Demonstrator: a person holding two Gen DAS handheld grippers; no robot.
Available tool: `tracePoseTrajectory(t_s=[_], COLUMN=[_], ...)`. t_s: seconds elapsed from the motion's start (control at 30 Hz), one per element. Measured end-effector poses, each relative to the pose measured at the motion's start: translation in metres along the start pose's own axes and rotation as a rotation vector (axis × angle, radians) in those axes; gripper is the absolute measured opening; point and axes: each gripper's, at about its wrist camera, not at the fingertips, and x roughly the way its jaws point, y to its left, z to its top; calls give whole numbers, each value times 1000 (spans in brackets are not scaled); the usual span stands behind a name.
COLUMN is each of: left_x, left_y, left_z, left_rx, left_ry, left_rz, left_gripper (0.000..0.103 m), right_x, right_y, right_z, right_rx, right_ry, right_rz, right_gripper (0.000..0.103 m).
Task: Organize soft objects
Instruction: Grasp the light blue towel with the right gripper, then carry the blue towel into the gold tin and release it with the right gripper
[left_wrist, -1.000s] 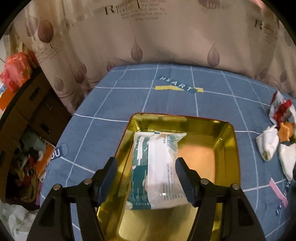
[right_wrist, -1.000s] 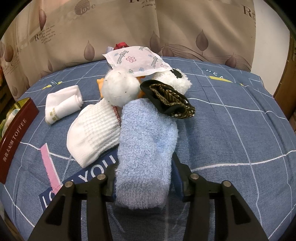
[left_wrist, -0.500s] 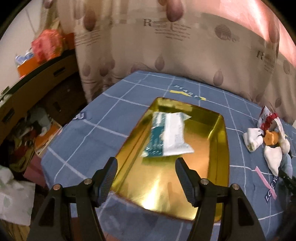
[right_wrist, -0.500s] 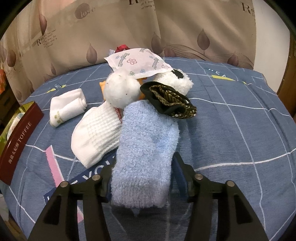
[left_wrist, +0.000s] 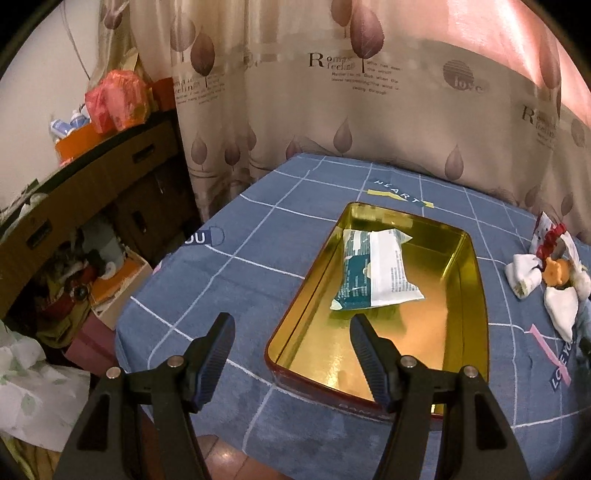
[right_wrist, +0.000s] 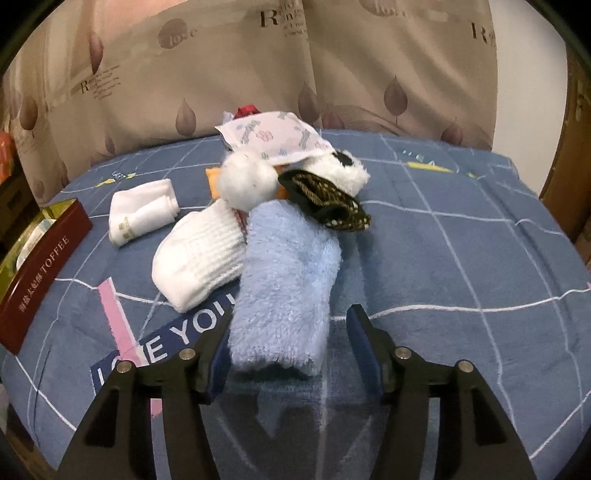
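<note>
Tissue pack (left_wrist: 373, 273) in tin (left_wrist: 476, 295); left hand-held gripper (left_wrist: 291, 350) spread; right (right_wrist: 291, 343) straddles blue sock (right_wrist: 286, 284), unclamped.

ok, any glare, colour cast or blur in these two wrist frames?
Left wrist: warm reflections on the gold tin floor, pink cast on the curtain at upper right, strong fisheye bend at the edges. Right wrist: even dim light, blue sock sharp, soft shadow under its near end, no clear motion blur.
</note>
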Motion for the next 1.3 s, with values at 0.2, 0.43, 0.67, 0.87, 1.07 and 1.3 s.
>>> tracePoseTrajectory(t_s=[0.2,0.43,0.67,0.87,1.07,1.3], left_x=[3,7,8,7,7,7], left_y=[0,0,1,2,2,6], left_z=[1,0,-1,-1,-1,0], left_rx=[-3,-3,-10,-22,-21,-39], left_ry=[10,34,38,36,44,40], left_rz=[-7,-18,-21,-25,-27,-19], left_gripper=[66,66,66,66,66,66], right_x=[3,-8,-27,-45,-60,-63], right_y=[0,13,24,27,34,61], right_z=[7,8,13,18,25,43], right_rx=[-14,-52,-55,-37,-43,-77], right_ry=[25,19,-1,-24,-51,-56], right_rz=[-27,-10,37,84,115,186], right_gripper=[24,18,17,17,17,17])
